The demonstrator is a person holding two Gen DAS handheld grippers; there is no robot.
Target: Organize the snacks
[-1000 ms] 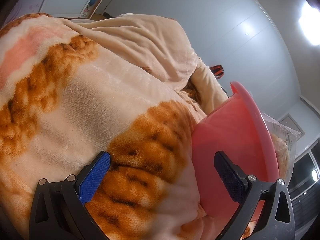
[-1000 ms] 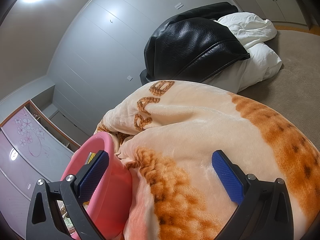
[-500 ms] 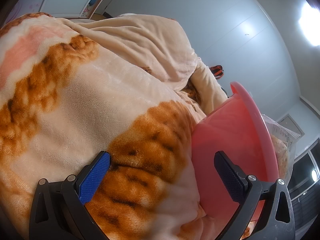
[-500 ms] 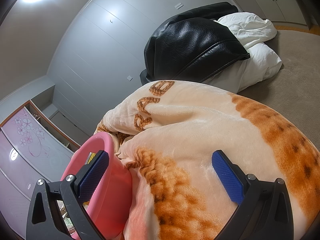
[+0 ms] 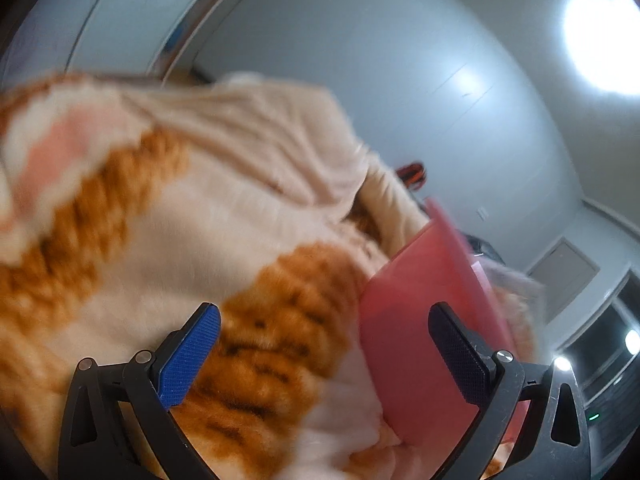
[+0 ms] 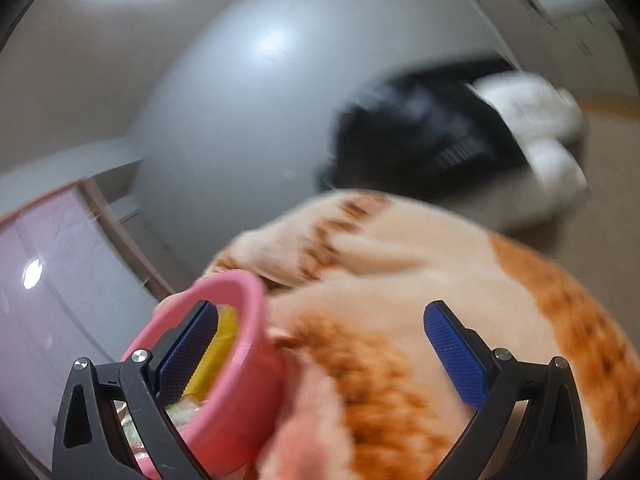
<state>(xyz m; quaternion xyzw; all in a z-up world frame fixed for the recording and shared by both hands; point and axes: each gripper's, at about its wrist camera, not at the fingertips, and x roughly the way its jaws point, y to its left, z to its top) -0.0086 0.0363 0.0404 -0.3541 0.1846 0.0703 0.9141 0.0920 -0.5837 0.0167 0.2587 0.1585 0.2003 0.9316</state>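
Both tongs, left (image 5: 324, 350) and right (image 6: 320, 346), are wide open, holding nothing; the pink bowl (image 6: 240, 364) on the soft blanket (image 5: 240, 220) could tip, spilling snacks (image 6: 226, 338).

Your left gripper (image 5: 324, 350) is spread wide, both fingers apart w/ nothing between the pads. Your right gripper (image 6: 320, 348) is also wide open, gripping nothing; both views blurred.
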